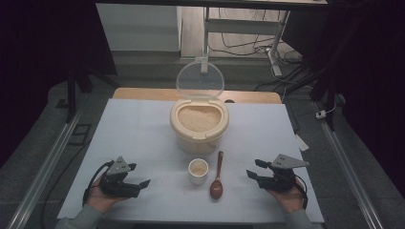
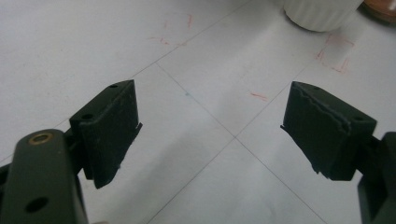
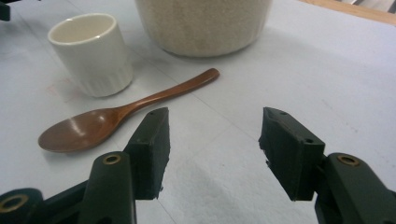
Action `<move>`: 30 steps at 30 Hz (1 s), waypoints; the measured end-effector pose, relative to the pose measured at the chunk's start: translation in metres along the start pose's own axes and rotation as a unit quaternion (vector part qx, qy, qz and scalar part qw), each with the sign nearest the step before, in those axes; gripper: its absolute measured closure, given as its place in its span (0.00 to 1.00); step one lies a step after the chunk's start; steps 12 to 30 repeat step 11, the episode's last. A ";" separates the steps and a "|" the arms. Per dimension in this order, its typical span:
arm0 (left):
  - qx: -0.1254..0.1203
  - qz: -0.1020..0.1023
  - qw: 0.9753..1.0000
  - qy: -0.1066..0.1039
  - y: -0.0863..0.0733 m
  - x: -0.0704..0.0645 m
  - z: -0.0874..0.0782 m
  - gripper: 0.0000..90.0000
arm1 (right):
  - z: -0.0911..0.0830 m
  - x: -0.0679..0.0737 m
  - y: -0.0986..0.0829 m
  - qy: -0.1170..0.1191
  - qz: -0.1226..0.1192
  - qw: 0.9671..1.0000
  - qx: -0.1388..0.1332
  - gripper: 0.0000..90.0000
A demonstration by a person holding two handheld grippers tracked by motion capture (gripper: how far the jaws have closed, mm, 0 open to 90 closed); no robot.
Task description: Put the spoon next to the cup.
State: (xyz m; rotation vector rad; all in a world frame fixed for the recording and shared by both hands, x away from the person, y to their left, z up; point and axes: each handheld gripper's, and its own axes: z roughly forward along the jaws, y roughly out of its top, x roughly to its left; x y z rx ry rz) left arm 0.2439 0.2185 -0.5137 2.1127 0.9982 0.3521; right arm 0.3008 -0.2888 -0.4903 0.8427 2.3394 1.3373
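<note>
Brown wooden spoon [image 3: 126, 112] lies flat on the white table cover [image 1: 143, 133], just right of the small white ribbed cup [image 1: 198, 171]. Right gripper [image 3: 214, 140] and left gripper [image 2: 210, 126]: jaws spread wide, empty, touching nothing.

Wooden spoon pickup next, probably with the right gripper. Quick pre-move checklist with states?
1. Right gripper open and holding nothing: ok.
2. Left gripper open, off to the side on the white table mat: ok.
3. Brown wooden spoon lies flat on the mat, handle free, touching nothing: ok.
4. Small white ribbed cup upright, standing apart from the spoon: ok.
5. Cream rice container has its clear lid raised, grain exposed: ok.
6. Contents of the cup: cannot tell.
</note>
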 end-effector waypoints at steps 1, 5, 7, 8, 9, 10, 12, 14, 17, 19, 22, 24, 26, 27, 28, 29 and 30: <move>0.000 0.000 1.000 0.000 0.000 0.000 0.000 0.20 | 0.000 0.001 0.000 0.001 -0.001 1.000 0.000 0.47; -0.001 0.001 1.000 0.001 0.000 0.001 -0.001 0.20 | 0.000 0.001 0.001 -0.001 -0.005 1.000 0.003 0.47; -0.001 0.000 1.000 0.001 0.000 0.001 -0.001 0.20 | 0.001 0.001 0.000 -0.001 -0.006 1.000 0.005 0.47; 0.000 0.001 1.000 0.001 0.000 0.001 -0.001 0.20 | 0.000 0.001 0.000 -0.004 -0.007 1.000 0.007 0.47; 0.000 0.001 1.000 0.001 0.000 0.001 -0.001 0.20 | 0.000 0.001 0.000 -0.004 -0.008 1.000 0.006 0.47; 0.000 0.001 1.000 0.001 0.000 0.001 -0.001 0.20 | 0.000 0.001 0.001 -0.004 -0.008 1.000 0.006 0.47; -0.001 0.001 1.000 0.002 0.000 0.001 -0.001 0.20 | 0.000 0.001 0.001 -0.005 -0.009 1.000 0.007 0.47; -0.001 0.001 1.000 0.002 0.000 0.001 -0.001 0.20 | 0.000 0.001 0.001 -0.005 -0.009 1.000 0.007 0.47; -0.001 0.001 1.000 0.002 0.000 0.001 -0.001 0.20 | 0.000 0.001 0.001 -0.005 -0.009 1.000 0.007 0.47; -0.001 0.001 1.000 0.002 0.000 0.001 -0.001 0.20 | 0.000 0.001 0.001 -0.005 -0.009 1.000 0.007 0.47; -0.001 0.001 1.000 0.002 0.000 0.001 -0.001 0.20 | 0.000 0.001 0.001 -0.005 -0.009 1.000 0.007 0.47; -0.001 0.001 1.000 0.002 0.000 0.001 -0.001 0.20 | 0.000 0.001 0.001 -0.005 -0.009 1.000 0.007 0.47; -0.001 0.001 1.000 0.002 0.000 0.001 -0.001 0.20 | 0.000 0.001 0.001 -0.005 -0.009 1.000 0.007 0.47; -0.001 0.001 1.000 0.002 0.000 0.001 -0.001 0.20 | 0.000 0.001 0.001 -0.005 -0.009 1.000 0.007 0.47; -0.001 0.001 1.000 0.002 0.000 0.001 -0.001 0.20 | 0.000 0.001 0.001 -0.005 -0.009 1.000 0.007 0.47; -0.001 0.001 1.000 0.002 0.000 0.001 -0.001 0.20 | 0.000 0.001 0.001 -0.005 -0.009 1.000 0.007 0.47; -0.001 0.001 1.000 0.002 0.000 0.001 -0.001 0.20 | 0.000 0.001 0.001 -0.005 -0.009 1.000 0.007 0.47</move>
